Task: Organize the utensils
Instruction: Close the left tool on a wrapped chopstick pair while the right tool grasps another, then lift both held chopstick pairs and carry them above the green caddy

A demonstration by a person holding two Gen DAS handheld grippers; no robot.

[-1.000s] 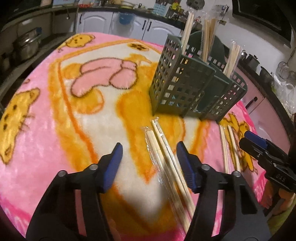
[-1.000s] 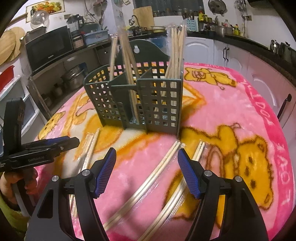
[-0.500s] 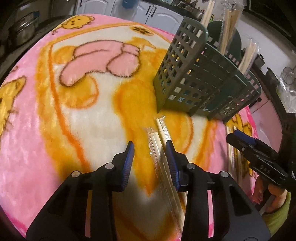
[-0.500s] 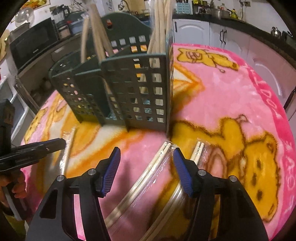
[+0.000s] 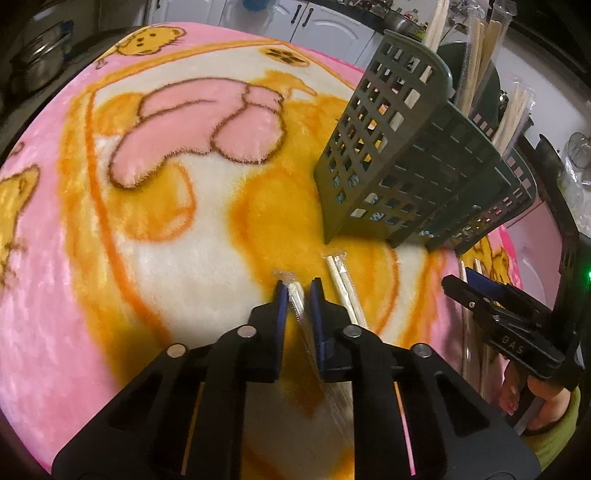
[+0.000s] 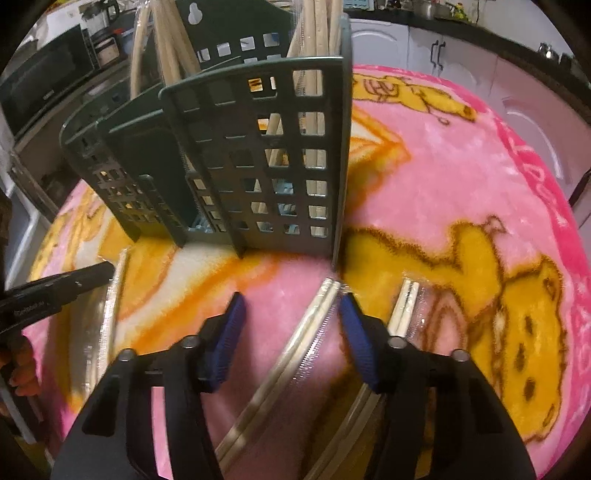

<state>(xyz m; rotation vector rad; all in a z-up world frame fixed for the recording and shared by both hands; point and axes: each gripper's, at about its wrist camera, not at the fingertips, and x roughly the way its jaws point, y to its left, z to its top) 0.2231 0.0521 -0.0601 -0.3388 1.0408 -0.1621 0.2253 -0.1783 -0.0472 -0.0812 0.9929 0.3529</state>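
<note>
Green utensil basket: wrapped chopsticks upright in its compartments.
Your left tool has just closed onto a wrapped chopstick pair; your right tool, closing, straddles another pair unpressed.

A dark green slotted utensil holder stands upright on the pink and orange blanket, its compartments holding upright wrapped chopsticks; 4 more pale wooden pairs in clear sleeves lie flat just in front of it; 1 pair sits pinched between blue pads, a 2nd just beside it; a 3rd and 4th lie side by side, apart.
</note>
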